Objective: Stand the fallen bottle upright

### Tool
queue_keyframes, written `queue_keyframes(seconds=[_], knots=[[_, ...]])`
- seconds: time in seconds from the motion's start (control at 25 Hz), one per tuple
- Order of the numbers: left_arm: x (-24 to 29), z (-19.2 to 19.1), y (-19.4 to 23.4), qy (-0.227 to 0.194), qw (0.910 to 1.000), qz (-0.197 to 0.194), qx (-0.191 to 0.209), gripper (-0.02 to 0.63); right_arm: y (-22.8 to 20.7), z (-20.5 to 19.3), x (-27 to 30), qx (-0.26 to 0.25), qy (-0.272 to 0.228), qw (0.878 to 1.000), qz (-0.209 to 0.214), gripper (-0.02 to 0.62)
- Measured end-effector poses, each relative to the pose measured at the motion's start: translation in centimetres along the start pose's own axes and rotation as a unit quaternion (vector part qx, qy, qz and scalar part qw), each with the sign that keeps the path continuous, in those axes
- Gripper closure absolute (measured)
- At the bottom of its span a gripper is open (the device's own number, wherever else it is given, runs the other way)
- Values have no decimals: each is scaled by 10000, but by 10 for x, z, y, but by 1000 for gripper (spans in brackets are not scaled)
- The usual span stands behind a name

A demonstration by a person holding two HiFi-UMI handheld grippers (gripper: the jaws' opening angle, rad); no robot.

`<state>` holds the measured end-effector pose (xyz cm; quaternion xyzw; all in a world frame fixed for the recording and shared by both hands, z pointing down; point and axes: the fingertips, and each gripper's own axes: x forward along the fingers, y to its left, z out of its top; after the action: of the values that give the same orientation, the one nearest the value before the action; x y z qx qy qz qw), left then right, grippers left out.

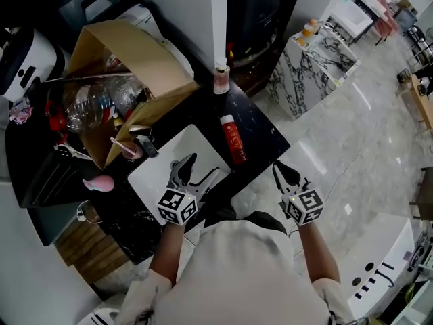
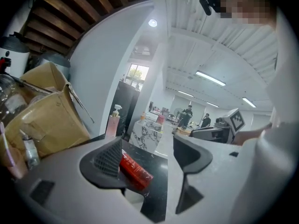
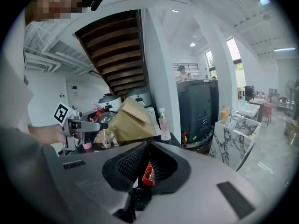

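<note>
The red bottle (image 1: 233,139) lies on its side on the black table (image 1: 264,131), its white cap pointing toward the far edge. My left gripper (image 1: 203,166) hovers open over a white board (image 1: 162,175), just short and left of the bottle. In the left gripper view the red bottle (image 2: 136,170) shows partly behind the left jaw, and the left gripper (image 2: 147,155) holds nothing. My right gripper (image 1: 279,168) is shut and empty, off the table's near right corner. In the right gripper view the red bottle (image 3: 148,174) appears through the slit below the right gripper (image 3: 148,146).
An open cardboard box (image 1: 128,59) with clear plastic bottles (image 1: 95,103) fills the table's far left. A pink pump bottle (image 1: 221,80) stands upright at the far edge beside a white post. A marble counter (image 1: 311,66) stands beyond, with tiled floor to the right.
</note>
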<state>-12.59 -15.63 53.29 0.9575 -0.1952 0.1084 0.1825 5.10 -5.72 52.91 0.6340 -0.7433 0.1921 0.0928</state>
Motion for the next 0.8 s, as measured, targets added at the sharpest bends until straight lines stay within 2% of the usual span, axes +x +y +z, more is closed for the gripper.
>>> queue_keyframes(seconds=[0.16,0.4,0.8], knots=[[4,3,6,-20,9999,-41,-105,270,-6,5,6,16,92,9999,-82,554],[9,2,9,79,9998,32,-154,270,-13,11,18,32,77,10000,14,554],[35,1,2,64,9975,640,-307,269,-55,21,50,-70,142,9983,564,554]])
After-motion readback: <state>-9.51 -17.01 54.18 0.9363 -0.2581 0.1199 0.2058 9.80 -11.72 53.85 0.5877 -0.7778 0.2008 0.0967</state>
